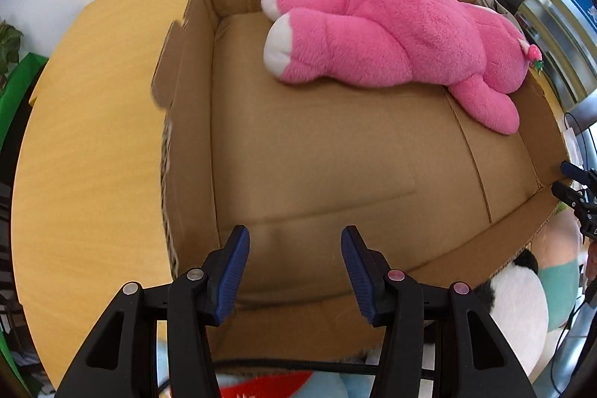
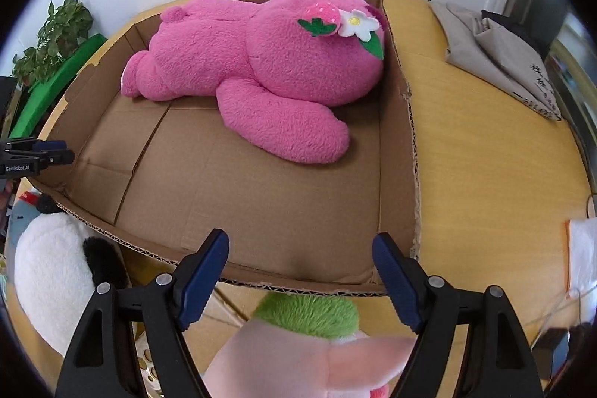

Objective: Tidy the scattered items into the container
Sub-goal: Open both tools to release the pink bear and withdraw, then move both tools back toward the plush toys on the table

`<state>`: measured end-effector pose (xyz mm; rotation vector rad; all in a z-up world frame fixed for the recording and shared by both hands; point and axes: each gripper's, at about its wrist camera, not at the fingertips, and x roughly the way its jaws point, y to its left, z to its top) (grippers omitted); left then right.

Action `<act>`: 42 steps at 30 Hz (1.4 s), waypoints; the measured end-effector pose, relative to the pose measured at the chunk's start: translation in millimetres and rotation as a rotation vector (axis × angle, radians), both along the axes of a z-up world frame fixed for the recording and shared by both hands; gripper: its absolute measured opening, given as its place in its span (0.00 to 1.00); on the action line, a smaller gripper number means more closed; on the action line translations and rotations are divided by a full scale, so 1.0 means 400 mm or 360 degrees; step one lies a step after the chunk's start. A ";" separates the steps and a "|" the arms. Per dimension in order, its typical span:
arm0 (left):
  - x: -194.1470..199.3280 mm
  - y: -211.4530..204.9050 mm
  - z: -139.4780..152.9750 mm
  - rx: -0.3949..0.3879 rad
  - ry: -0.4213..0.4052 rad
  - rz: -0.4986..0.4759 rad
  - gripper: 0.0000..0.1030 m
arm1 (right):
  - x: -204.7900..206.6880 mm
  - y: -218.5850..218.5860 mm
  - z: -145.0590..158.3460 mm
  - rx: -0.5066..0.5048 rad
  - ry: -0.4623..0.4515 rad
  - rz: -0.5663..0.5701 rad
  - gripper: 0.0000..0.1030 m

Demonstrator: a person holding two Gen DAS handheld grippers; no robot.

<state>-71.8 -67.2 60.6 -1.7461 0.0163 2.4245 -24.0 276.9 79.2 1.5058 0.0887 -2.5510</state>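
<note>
A large open cardboard box [image 1: 186, 122] [image 2: 399, 152] sits on a yellow wooden table. A pink plush bear [image 1: 380, 28] [image 2: 261, 62] lies face down inside it at the far end. My left gripper [image 1: 294, 271] is open and empty above the box's near edge. My right gripper [image 2: 300, 280] is open and empty over the other near edge. A white and black panda plush [image 1: 518, 308] [image 2: 52, 267] lies outside the box. A green and pink plush [image 2: 309, 334] lies just below my right gripper. A blue and red plush [image 1: 283, 385] lies under my left gripper.
The table [image 1: 93, 144] [image 2: 485, 155] extends around the box. A grey cloth bag [image 2: 500, 58] lies at the far right. A green plant [image 2: 52, 36] stands off the far left. White paper [image 2: 582, 248] lies at the right edge.
</note>
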 end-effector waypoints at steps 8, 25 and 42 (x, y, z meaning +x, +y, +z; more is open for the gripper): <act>0.121 -0.027 0.075 0.0055 0.0189 0.0076 0.53 | 0.118 -0.013 0.068 0.0027 0.0203 -0.0139 0.77; 0.561 0.117 0.292 -0.0041 0.0819 0.0137 1.00 | 0.430 -0.143 0.245 0.0028 0.0730 -0.0149 0.83; 0.684 0.143 0.267 0.0047 0.0860 0.0172 1.00 | 0.523 -0.169 0.251 0.0059 0.0765 -0.0124 0.83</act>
